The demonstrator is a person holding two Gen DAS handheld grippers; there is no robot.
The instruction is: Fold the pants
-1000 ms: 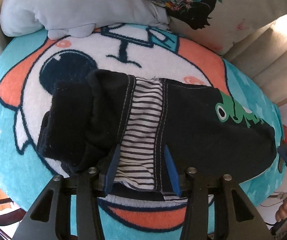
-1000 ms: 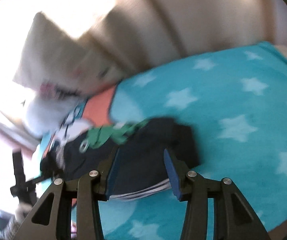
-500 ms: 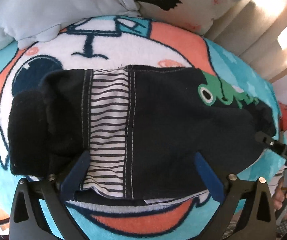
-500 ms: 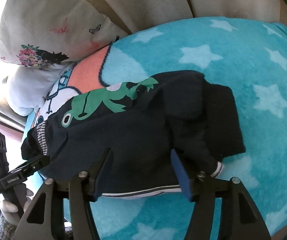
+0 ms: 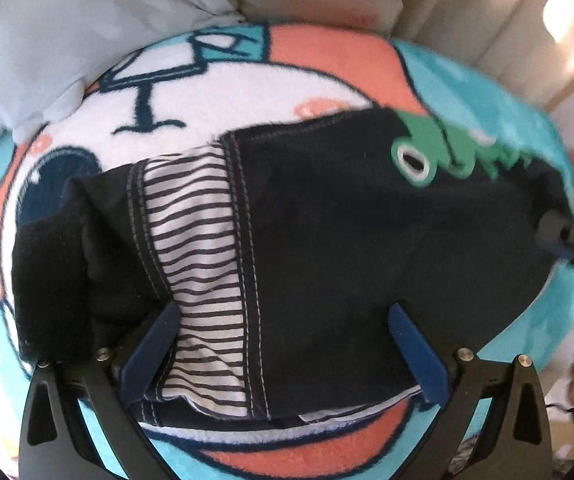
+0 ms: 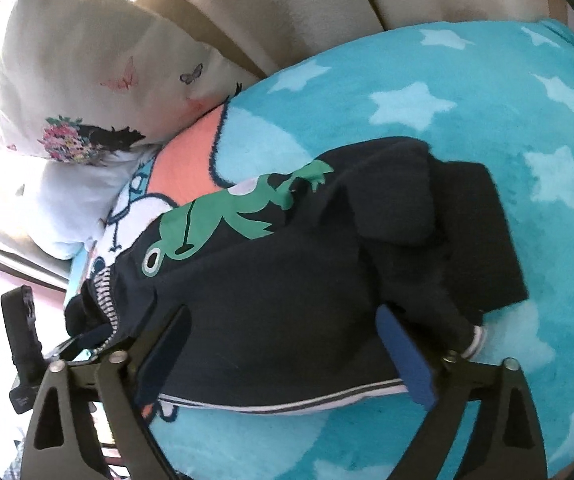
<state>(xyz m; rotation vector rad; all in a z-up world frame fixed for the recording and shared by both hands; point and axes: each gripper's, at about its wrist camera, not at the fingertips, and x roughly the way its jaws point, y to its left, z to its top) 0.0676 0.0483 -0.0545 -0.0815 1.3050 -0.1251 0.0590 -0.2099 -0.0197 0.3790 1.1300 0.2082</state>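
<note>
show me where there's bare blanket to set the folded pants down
Freest is the starred turquoise blanket beyond and right of the pants, up to the beige curtain. A smaller strip lies at the near edge, in front of the pants. The far left is crowded by the butterfly pillow and the white pillow.

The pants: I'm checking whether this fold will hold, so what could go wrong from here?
1. Both grippers' jaws have just been opening; the left gripper and right gripper stand open right over the pants, so pulling away could snag the cloth.
2. The bunched cuff end lies unevenly and might slip apart.
3. The plush blanket looks soft; the fold may sag.
</note>
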